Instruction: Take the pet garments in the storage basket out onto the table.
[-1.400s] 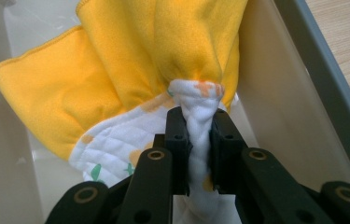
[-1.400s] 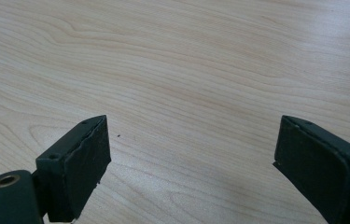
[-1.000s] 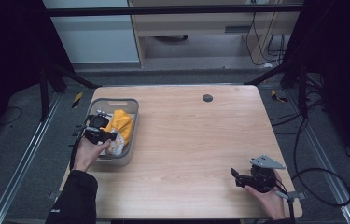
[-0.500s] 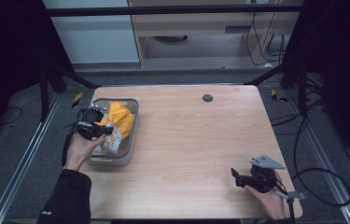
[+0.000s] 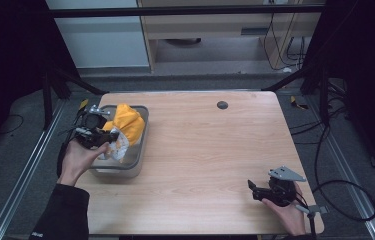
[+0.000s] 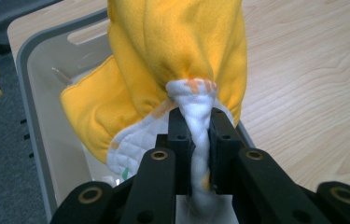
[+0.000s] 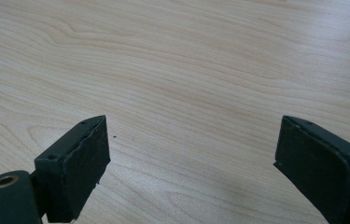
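A yellow cloth with a white quilted lining [image 5: 125, 125] hangs over the grey bin [image 5: 136, 165] at the table's left. My left gripper [image 5: 106, 140] is shut on a bunched white fold of the cloth [image 6: 198, 126], which rises between the two black jaws in the left gripper view, above the bin's rim [image 6: 28, 51]. My right gripper [image 5: 253, 190] rests at the table's front right, open, and in the right gripper view its gripper [image 7: 191, 154] has only bare wood between the pads [image 7: 77, 168].
The wooden table [image 5: 210, 150] has a round dark grommet [image 5: 222, 105] near its back edge. Black frame rails and cables run along the floor on both sides. A cabinet stands beyond the table.
The left hand has lifted the cloth up out of the bin and drawn it slightly left. The right gripper has stayed where it was.
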`<state>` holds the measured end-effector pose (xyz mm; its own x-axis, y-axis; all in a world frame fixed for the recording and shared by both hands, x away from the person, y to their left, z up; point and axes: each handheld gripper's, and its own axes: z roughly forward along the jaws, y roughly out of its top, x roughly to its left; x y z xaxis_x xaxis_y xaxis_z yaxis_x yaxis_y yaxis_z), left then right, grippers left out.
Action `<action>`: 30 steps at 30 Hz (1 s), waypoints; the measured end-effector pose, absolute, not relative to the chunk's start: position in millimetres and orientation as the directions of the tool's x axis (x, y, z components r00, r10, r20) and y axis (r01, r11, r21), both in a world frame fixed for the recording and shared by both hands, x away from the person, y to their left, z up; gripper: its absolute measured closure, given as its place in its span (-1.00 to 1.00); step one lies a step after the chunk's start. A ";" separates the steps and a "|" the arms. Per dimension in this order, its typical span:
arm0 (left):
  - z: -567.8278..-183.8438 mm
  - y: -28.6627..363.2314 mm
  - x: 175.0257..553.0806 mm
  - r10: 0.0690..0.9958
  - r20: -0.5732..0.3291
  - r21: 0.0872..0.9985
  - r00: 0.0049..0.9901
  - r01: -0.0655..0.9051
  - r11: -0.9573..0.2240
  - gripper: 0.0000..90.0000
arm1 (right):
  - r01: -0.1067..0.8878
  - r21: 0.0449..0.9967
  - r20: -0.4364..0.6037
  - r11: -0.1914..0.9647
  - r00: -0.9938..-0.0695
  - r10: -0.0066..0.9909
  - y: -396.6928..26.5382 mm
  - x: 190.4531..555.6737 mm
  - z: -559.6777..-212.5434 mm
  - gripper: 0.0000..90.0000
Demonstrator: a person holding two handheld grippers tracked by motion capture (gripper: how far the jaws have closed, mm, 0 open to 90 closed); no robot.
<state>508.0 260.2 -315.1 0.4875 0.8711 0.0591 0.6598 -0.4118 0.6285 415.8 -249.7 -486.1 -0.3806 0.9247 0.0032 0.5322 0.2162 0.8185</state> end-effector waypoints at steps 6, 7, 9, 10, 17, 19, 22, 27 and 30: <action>-307.1 251.9 498.5 0.847 0.071 0.636 0.526 0.631 -0.445 0.81 | 0.532 0.819 0.005 0.214 -0.381 0.925 -249.7 415.8 -486.0 -0.78; -307.1 251.9 498.5 0.847 0.071 0.636 0.526 0.631 -0.445 0.81 | 0.532 0.819 0.005 0.214 -0.381 0.925 -249.7 415.8 -486.0 -0.78; -305.9 248.3 495.3 0.838 0.073 0.636 0.540 0.622 -0.456 0.81 | 0.532 0.819 0.005 0.214 -0.379 0.925 -249.7 415.8 -486.1 -0.78; -305.1 244.2 492.1 0.829 0.072 0.639 0.554 0.613 -0.465 0.81 | 0.532 0.819 0.005 0.214 -0.381 0.925 -249.6 415.7 -486.0 -0.78; -301.0 233.6 484.5 0.807 0.071 0.652 0.586 0.585 -0.482 0.81 | 0.531 0.819 0.002 0.217 -0.382 0.924 -249.6 415.7 -486.1 -0.78; -299.1 230.0 482.1 0.798 0.075 0.649 0.599 0.578 -0.495 0.81 | 0.531 0.819 0.003 0.216 -0.381 0.924 -249.3 415.5 -486.1 -0.78; -297.8 224.3 478.6 0.783 0.078 0.650 0.617 0.564 -0.509 0.81 | 0.530 0.820 0.003 0.216 -0.381 0.924 -249.4 415.3 -485.6 -0.78; -298.4 213.5 474.2 0.760 0.093 0.650 0.643 0.539 -0.536 0.81 | 0.527 0.822 -0.001 0.217 -0.380 0.925 -249.7 415.3 -485.4 -0.78; -299.3 203.7 470.9 0.741 0.093 0.653 0.665 0.521 -0.549 0.81 | 0.526 0.822 -0.002 0.218 -0.380 0.925 -249.5 415.2 -485.3 -0.78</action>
<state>470.9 203.7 -299.3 0.6647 0.7414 0.0928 0.5212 -0.5490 0.6534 415.2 -249.5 -485.3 -0.3799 0.9250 -0.0021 0.5259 0.2178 0.8222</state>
